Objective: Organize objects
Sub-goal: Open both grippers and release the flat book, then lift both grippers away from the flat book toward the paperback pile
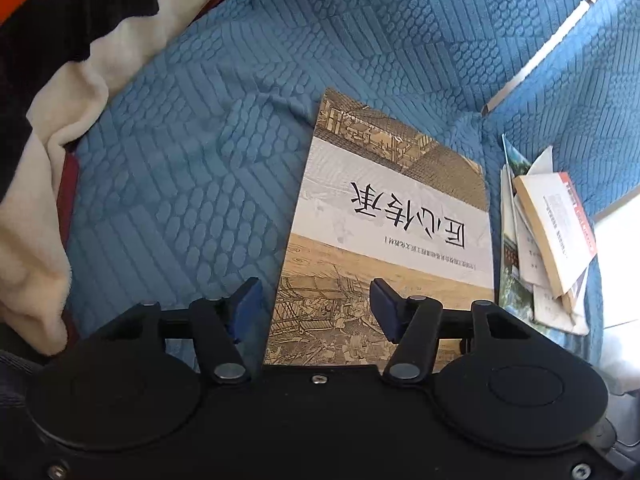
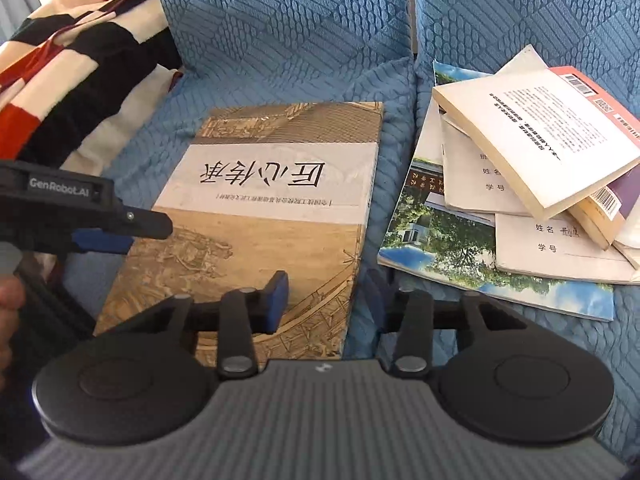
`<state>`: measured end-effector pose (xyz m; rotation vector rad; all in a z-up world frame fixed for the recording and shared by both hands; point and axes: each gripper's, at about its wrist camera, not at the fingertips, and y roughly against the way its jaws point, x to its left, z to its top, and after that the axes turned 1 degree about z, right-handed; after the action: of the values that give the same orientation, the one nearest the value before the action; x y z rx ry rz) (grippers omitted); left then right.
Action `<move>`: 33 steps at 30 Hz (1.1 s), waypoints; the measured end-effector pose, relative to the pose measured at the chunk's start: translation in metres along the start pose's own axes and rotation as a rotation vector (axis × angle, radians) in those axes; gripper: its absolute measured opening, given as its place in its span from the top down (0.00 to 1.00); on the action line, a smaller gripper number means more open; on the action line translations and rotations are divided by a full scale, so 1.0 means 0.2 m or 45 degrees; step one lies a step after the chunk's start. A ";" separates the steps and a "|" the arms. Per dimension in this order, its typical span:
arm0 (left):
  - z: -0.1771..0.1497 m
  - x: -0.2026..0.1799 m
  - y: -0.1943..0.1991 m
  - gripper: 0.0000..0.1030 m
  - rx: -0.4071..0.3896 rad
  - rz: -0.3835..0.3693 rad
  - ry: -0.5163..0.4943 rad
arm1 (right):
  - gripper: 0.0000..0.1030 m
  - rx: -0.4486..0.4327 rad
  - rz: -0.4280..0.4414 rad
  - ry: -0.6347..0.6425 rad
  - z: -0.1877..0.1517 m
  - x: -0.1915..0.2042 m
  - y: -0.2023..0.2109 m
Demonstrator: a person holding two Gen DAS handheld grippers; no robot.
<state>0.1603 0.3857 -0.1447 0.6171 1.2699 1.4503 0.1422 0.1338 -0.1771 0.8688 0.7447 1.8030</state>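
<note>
A large book [image 1: 392, 216] with an old painting and a white title band on its cover lies flat on the blue sofa seat [image 1: 180, 180]. My left gripper [image 1: 316, 312] hangs over its near left corner, jaws open, with the book's left edge running between the blue pads. In the right wrist view the same book [image 2: 272, 184] fills the middle. My right gripper [image 2: 326, 300] is open astride its right edge, one pad above the cover and the other beside it over the seat. One of the left gripper's fingers [image 2: 148, 222] reaches in at the book's left edge.
A loose pile of books and booklets [image 2: 520, 184] lies on the seat right of the big book, also seen as the pile [image 1: 548, 248]. A striped black, white and red blanket [image 2: 80, 60] is bunched at the left. The sofa back [image 2: 280, 40] rises behind. A hand [image 2: 8, 300] shows at the left edge.
</note>
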 end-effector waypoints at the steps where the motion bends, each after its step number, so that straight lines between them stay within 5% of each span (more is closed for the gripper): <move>1: -0.01 -0.01 0.00 0.47 -0.003 0.015 -0.020 | 0.57 -0.002 0.004 -0.008 0.00 0.00 0.00; 11: 0.00 -0.01 0.03 0.49 0.014 -0.040 -0.018 | 0.58 -0.014 0.007 -0.049 0.06 -0.01 0.10; 21: -0.05 -0.15 0.31 0.48 -0.140 -0.029 -0.132 | 0.58 -0.199 0.010 -0.044 0.19 0.01 0.51; 33: -0.18 -0.44 0.81 0.40 -0.382 -0.207 -0.272 | 0.57 -0.404 -0.001 -0.040 0.17 0.00 1.05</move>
<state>0.0953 0.3120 0.0161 0.4425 0.8930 1.3656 0.0673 0.0642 0.0090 0.6836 0.4218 1.8393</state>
